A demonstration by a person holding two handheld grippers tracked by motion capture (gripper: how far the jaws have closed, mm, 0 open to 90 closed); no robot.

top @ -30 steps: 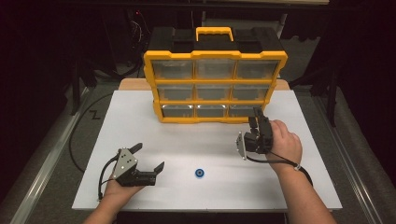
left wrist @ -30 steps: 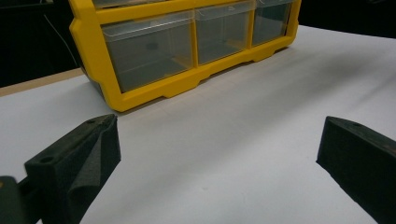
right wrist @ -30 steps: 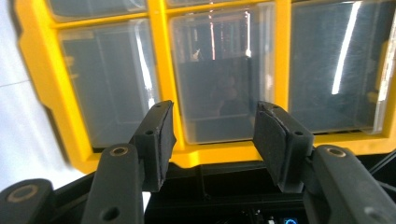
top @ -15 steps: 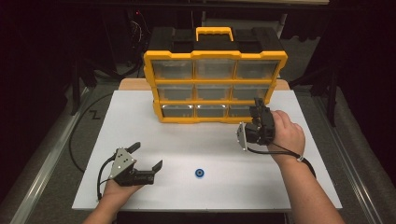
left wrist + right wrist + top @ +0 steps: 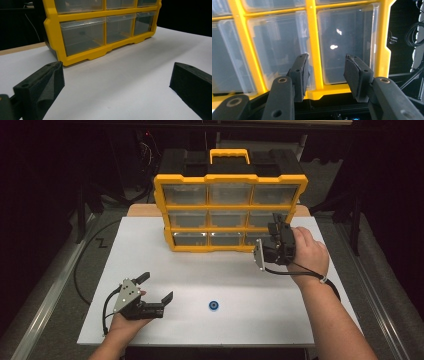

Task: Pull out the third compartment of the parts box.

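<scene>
Organizer (image 5: 230, 212) upright at back of white bench (image 5: 150, 265); its right-column drawer (image 5: 348, 42) dead ahead of right gripper (image 5: 325, 75), fingers part-spread, just closing, nothing between. Left gripper (image 5: 155, 287) farther off, fingers spread, empty.

A white tabletop (image 5: 150, 250) sits at the centre of a dark room, lit from above. A wooden edge (image 5: 144, 210) shows at its 11 o'clock corner. Grey floor (image 5: 55, 270) lies at 9 and 3 o'clock, with black cables (image 5: 145, 155) in the darkness at 12 o'clock.
</scene>
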